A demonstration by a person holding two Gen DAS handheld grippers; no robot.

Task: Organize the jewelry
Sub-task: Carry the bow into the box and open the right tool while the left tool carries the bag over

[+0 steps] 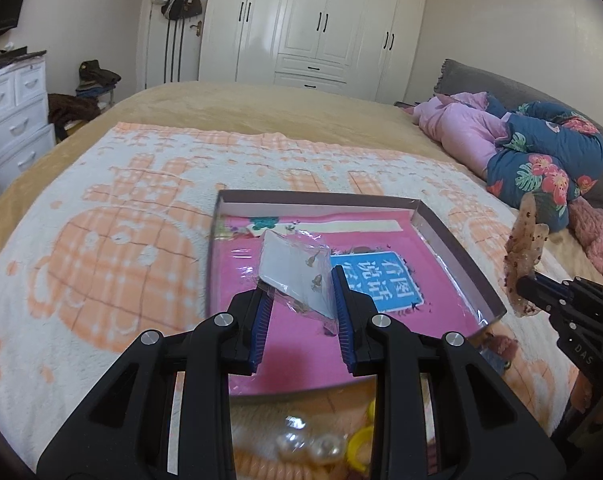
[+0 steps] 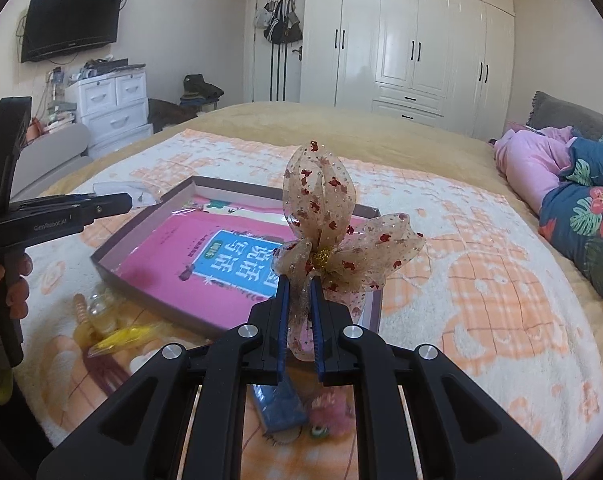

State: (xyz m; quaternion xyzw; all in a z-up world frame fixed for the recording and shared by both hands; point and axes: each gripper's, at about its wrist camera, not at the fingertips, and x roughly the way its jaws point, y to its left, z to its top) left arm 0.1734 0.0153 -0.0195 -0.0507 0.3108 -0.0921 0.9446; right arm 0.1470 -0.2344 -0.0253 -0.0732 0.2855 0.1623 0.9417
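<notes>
My left gripper (image 1: 301, 286) is shut on a clear plastic bag with a white card and small earrings (image 1: 297, 268), held above the shallow box (image 1: 453, 248) with a pink printed bottom. My right gripper (image 2: 299, 292) is shut on a sheer beige ribbon bow with red specks (image 2: 329, 232), held above the box's near right corner (image 2: 375, 308). The bow also shows at the right in the left wrist view (image 1: 523, 264). The left gripper and its bag (image 2: 137, 196) show at the left in the right wrist view.
The box lies on an orange-and-white towel (image 1: 101, 240) on the bed. Pearls (image 1: 305, 446) and yellow rings (image 1: 359, 446) lie before the box. A blue item (image 2: 279, 404), a pink hair tie (image 2: 333, 412) and a yellow piece (image 2: 121, 338) lie nearby. Bedding (image 1: 533, 152) is piled at right.
</notes>
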